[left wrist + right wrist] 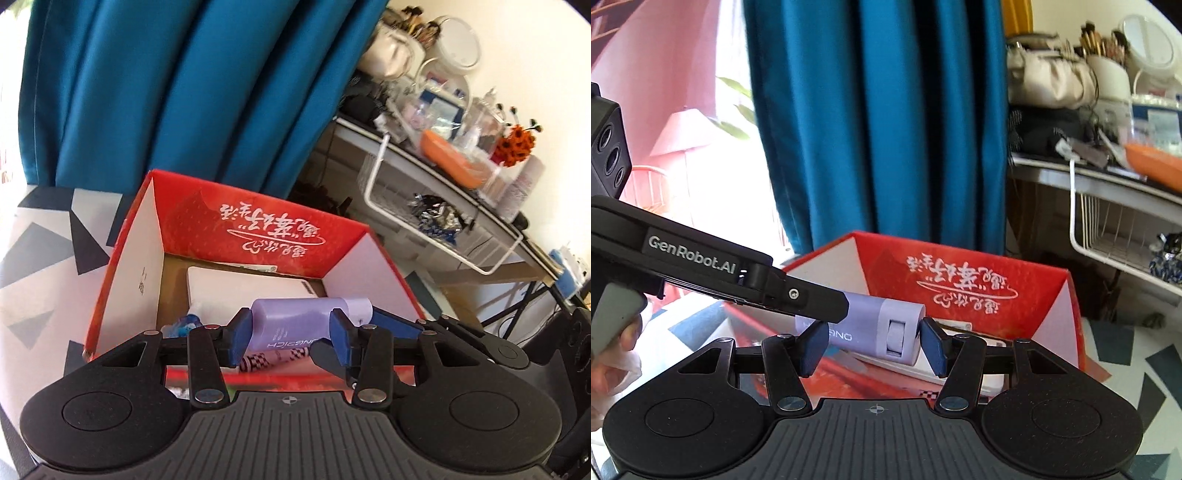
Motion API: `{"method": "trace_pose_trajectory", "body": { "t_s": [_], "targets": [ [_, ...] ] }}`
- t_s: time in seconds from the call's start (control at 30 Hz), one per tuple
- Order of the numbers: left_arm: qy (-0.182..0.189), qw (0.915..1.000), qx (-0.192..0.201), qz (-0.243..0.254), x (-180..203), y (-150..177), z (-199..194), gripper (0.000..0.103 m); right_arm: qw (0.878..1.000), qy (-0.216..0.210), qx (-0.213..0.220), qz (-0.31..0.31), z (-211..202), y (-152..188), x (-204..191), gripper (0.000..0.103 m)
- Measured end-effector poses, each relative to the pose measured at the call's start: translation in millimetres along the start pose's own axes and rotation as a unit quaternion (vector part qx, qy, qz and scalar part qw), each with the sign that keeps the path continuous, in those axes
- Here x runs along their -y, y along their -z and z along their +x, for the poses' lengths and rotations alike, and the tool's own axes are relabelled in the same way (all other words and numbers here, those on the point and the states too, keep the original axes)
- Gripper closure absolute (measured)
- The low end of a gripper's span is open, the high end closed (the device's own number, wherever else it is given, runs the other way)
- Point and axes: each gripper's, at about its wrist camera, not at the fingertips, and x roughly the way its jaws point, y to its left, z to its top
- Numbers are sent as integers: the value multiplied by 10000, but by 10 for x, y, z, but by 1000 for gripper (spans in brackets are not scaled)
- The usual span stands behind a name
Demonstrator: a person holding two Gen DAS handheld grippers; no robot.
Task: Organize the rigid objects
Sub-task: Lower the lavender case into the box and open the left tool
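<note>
A lilac bottle (291, 325) with a flip cap (899, 332) hangs crosswise over an open red cardboard box (258, 221). My left gripper (291, 332) is shut on its body, blue pads (242, 332) pressing both sides. In the right wrist view my right gripper (873, 349) is closed on the cap end: one pad sits against the cap's tip, the other on the body. The left gripper's black finger (812, 299) reaches in from the left over the bottle. The box (960, 280) holds a flat white box (251, 291), a small blue-and-white item (184, 325) and a checkered item (258, 360).
The box stands on a table with a grey and black triangle-patterned cloth (55, 258). Blue curtains (184, 92) hang behind. At right a cluttered desk (443, 147) carries a white wire basket (443, 221). A person's hand (613, 350) grips the left gripper's handle.
</note>
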Motion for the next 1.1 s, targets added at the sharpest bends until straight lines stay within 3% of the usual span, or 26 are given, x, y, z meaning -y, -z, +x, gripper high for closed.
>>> {"method": "trace_pose_trajectory", "body": {
  "t_s": [0.43, 0.63, 0.77, 0.93, 1.0, 1.1],
  "targets": [
    [-148, 9983, -507, -257, -152, -72, 519, 56, 9948, -82, -830, 593, 471, 37, 329, 52],
    [-125, 9986, -505, -99, -134, -48, 551, 55, 9924, -173, -872, 849, 516, 83, 360, 52],
    [-178, 9989, -432, 98, -80, -38, 508, 44, 9938, -112, -793, 772, 462, 80, 326, 50],
    [-269, 9984, -231, 443, -10, 10, 356, 18, 9971, 148, -469, 580, 270, 88, 249, 20],
    [-359, 9976, -150, 575, 20, 39, 281, 12, 9978, 290, -316, 509, 173, 113, 204, 9],
    [-412, 9965, -96, 716, 50, 66, 167, 10, 9978, 485, -101, 430, 40, 177, 138, 0]
  ]
}}
